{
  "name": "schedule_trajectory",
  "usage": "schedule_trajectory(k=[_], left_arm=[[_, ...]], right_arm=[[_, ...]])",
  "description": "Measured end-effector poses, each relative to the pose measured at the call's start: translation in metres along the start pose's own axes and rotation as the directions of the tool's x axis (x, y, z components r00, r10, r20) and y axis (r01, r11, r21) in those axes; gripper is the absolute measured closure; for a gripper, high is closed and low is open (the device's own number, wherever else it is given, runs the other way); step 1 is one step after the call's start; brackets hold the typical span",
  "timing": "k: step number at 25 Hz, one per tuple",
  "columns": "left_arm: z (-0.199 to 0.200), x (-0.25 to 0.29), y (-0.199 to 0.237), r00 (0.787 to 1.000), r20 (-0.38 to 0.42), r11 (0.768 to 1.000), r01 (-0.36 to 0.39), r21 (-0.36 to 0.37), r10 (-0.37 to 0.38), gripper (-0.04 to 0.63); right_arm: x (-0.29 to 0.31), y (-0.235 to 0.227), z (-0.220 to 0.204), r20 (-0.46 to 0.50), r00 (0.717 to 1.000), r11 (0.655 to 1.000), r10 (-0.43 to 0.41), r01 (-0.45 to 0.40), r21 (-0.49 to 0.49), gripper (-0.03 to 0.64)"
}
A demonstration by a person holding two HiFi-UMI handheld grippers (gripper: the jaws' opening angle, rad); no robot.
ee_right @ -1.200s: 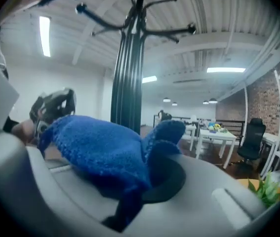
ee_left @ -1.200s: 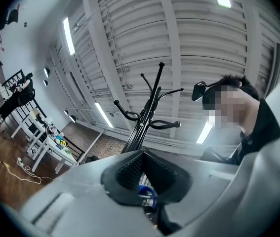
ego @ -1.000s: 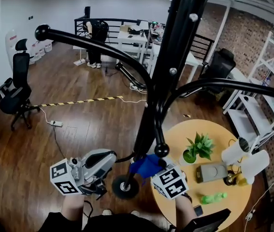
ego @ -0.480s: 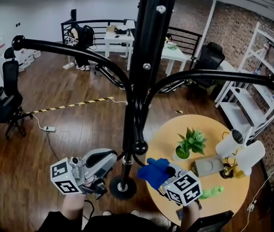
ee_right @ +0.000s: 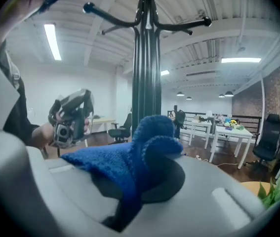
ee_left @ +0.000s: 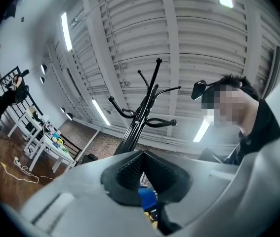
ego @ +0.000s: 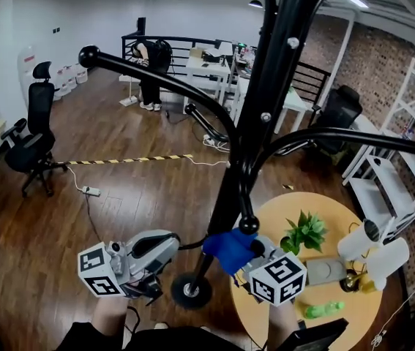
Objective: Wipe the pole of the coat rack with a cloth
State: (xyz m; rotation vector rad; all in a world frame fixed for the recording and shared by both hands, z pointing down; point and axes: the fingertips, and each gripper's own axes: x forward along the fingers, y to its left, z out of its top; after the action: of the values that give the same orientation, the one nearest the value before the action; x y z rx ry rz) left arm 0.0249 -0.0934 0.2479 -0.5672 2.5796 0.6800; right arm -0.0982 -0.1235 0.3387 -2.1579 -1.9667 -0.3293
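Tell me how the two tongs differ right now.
The right tongs clamp a blue cloth; the left tongs are shut on nothing. The right tongs hold the cloth up by the pole; the left tongs sit on the pole's other side. Both are hand-held, low down near the pole.

Pole (ego: 230, 189) rises between left gripper (ego: 169, 246) and right gripper (ego: 242, 251), close in front of both. Cloth (ego: 225, 246), clamped in the right gripper's jaws, fills the gap on that side; contact with the pole cannot be told. Ball-ended hook (ego: 248, 225) sits just above the right gripper and blocks a straight rise. Round table (ego: 339, 210) with plant (ego: 306, 231) closes off its right. Base disc (ego: 190, 291) lies below, between the grippers. Bare floor (ego: 83, 218) lies open to the left gripper's left. Long hook arm (ego: 156, 79) stands well above.
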Motion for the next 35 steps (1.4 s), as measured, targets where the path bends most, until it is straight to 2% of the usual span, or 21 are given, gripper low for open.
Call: schedule_trajectory(k=[3, 5, 6, 8, 11, 14, 17, 20, 22, 24, 30, 33, 35], left_arm=[[0.006, -0.008, -0.003, 1.000, 0.016, 0.999, -0.027, 0.021, 0.027, 0.603], [0.010, -0.011, -0.003, 0.999, 0.025, 0.999, -0.037, 0.032, 0.037, 0.603], [0.011, -0.012, -0.003, 0.999, 0.029, 0.999, -0.038, 0.035, 0.037, 0.602], [0.014, -0.013, -0.004, 0.999, 0.034, 0.999, -0.031, 0.042, 0.030, 0.603], [0.016, -0.010, -0.006, 0.999, 0.039, 0.999, -0.016, 0.049, 0.014, 0.602], [0.016, -0.003, -0.009, 0.999, 0.038, 0.998, 0.005, 0.058, -0.008, 0.603], [0.017, 0.004, -0.009, 0.999, 0.033, 0.998, 0.025, 0.065, -0.027, 0.601], [0.017, 0.013, -0.011, 0.998, 0.033, 0.997, 0.046, 0.068, -0.048, 0.603], [0.016, 0.020, -0.012, 0.997, 0.031, 0.996, 0.064, 0.066, -0.066, 0.601], [0.013, 0.026, -0.013, 0.996, 0.026, 0.995, 0.082, 0.062, -0.083, 0.603], [0.011, 0.028, -0.015, 0.996, 0.033, 0.994, 0.086, 0.068, -0.088, 0.602], [0.014, 0.020, -0.013, 0.997, 0.041, 0.996, 0.057, 0.074, -0.060, 0.603], [0.018, 0.013, -0.012, 0.998, 0.048, 0.996, 0.036, 0.076, -0.040, 0.603]], right_arm=[[-0.016, -0.004, 0.049, 0.165, 0.986, 0.999, -0.010, 0.004, 0.037, 0.597], [-0.032, -0.008, 0.094, 0.317, 0.948, 0.997, -0.010, -0.015, 0.074, 0.597], [-0.041, -0.010, 0.118, 0.398, 0.917, 0.996, -0.012, -0.025, 0.088, 0.597], [-0.059, -0.014, 0.167, 0.547, 0.837, 0.993, -0.021, -0.043, 0.106, 0.597], [-0.086, -0.018, 0.234, 0.698, 0.715, 0.994, -0.021, -0.059, 0.091, 0.597], [-0.126, -0.025, 0.277, 0.780, 0.623, 0.998, -0.060, 0.029, 0.053, 0.597], [-0.178, -0.035, 0.293, 0.842, 0.520, 0.987, -0.142, 0.135, 0.084, 0.597], [-0.232, -0.036, 0.302, 0.896, 0.416, 0.981, -0.158, 0.173, 0.092, 0.597], [-0.261, -0.033, 0.305, 0.915, 0.372, 0.977, -0.158, 0.194, 0.090, 0.597], [-0.271, -0.030, 0.304, 0.917, 0.365, 0.972, -0.161, 0.217, 0.085, 0.597], [-0.256, -0.024, 0.302, 0.922, 0.363, 0.978, -0.132, 0.198, 0.062, 0.597], [-0.232, -0.028, 0.300, 0.912, 0.389, 0.984, -0.133, 0.160, 0.075, 0.597], [-0.207, -0.029, 0.298, 0.893, 0.432, 0.989, -0.124, 0.122, 0.078, 0.597]])
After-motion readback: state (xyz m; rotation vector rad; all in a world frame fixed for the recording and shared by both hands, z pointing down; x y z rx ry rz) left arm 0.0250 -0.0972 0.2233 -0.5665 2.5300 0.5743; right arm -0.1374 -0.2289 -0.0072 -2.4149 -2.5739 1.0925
